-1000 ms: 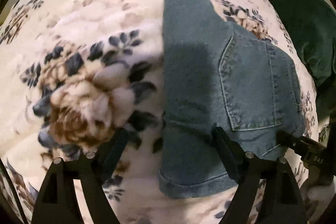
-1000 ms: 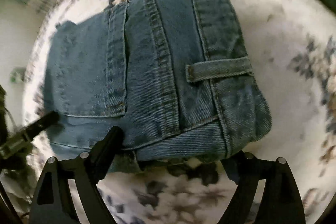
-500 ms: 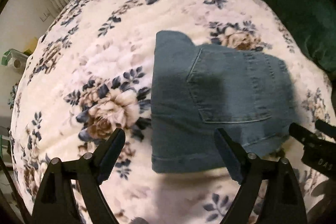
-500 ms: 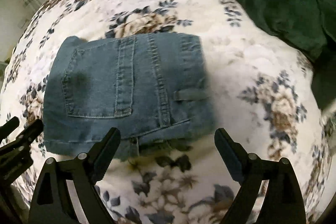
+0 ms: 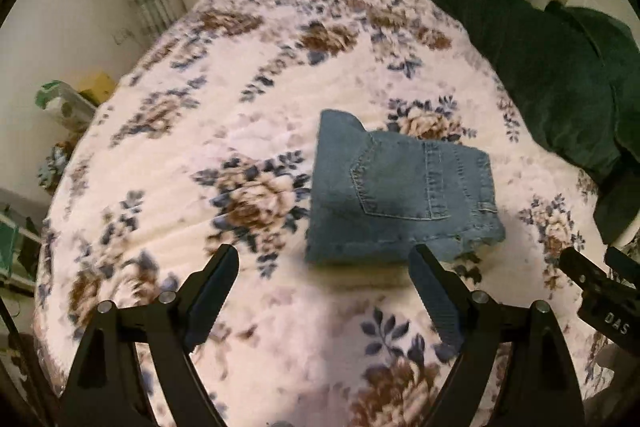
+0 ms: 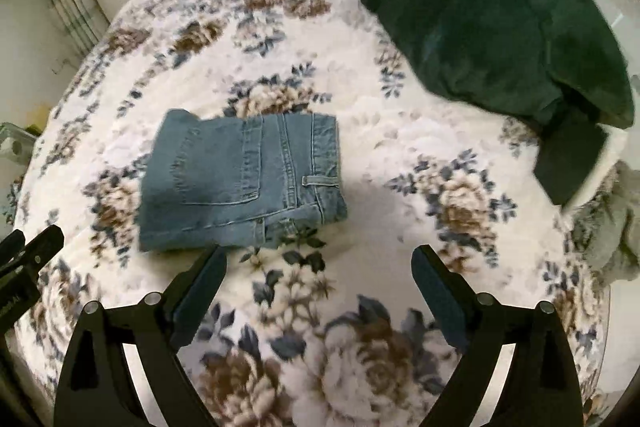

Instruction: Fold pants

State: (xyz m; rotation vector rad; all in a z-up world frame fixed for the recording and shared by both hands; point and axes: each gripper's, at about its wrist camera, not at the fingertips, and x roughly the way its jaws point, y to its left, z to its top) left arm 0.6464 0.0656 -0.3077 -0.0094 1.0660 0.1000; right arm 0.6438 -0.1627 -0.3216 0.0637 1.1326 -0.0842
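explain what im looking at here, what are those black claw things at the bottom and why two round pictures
Each round picture comes from a fisheye camera fixed on a hand-held two-finger gripper; a person holds one in each hand. The black prongs are the fingers. One picture looks along the left gripper, the other along the right gripper. Both are open and hold nothing. Ahead lies a folded pair of blue denim pants, back pocket up, on a cream blanket with brown and blue flowers. A dark green cloth is bunched at the blanket's far right.
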